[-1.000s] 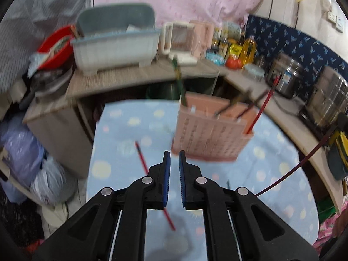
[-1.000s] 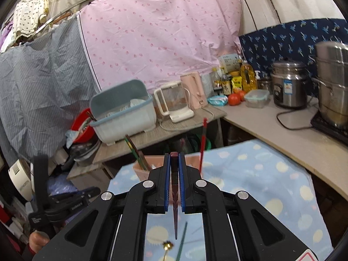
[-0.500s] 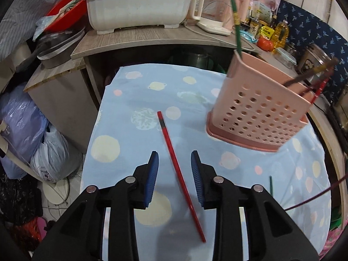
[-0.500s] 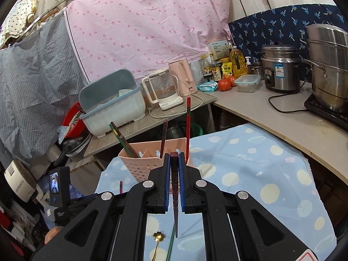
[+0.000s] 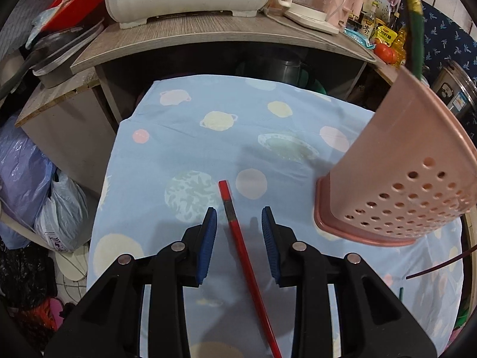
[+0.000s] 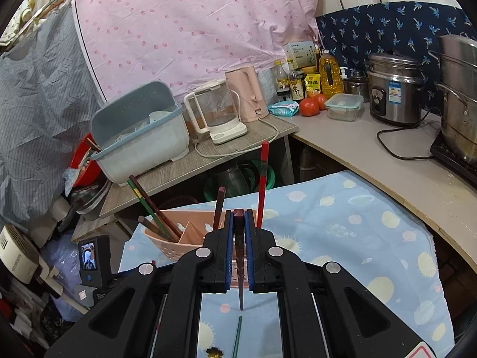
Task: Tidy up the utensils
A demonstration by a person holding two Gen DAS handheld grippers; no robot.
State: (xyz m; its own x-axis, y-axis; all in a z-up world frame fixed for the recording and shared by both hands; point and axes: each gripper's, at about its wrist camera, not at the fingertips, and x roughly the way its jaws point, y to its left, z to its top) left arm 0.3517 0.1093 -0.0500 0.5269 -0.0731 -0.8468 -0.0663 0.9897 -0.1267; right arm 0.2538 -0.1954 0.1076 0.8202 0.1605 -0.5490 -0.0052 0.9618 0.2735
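Note:
My left gripper (image 5: 239, 223) is open, low over the blue spotted tablecloth (image 5: 208, 137), with a red chopstick (image 5: 241, 247) lying on the cloth between its fingers. The pink perforated utensil holder (image 5: 408, 179) stands to its right, a green chopstick (image 5: 413, 21) sticking out of it. My right gripper (image 6: 238, 238) is shut on a dark maroon chopstick (image 6: 239, 256), held upright just in front of the holder (image 6: 182, 235). The holder contains several chopsticks, one red (image 6: 262, 185). A green chopstick (image 6: 237, 335) lies on the cloth below.
A wooden shelf (image 6: 208, 155) behind the table carries a dish-drainer tub (image 6: 140, 137), a glass kettle (image 6: 217, 113) and a pink kettle (image 6: 246, 92). A counter at right holds bottles, tomatoes (image 6: 310, 106), a rice cooker (image 6: 393, 89) and steel pots. Bags (image 5: 35, 179) lie on the floor at left.
My left gripper has opened and dropped down over the red chopstick, which now lies between its fingers. My right gripper, still holding the maroon chopstick, has moved closer to the holder.

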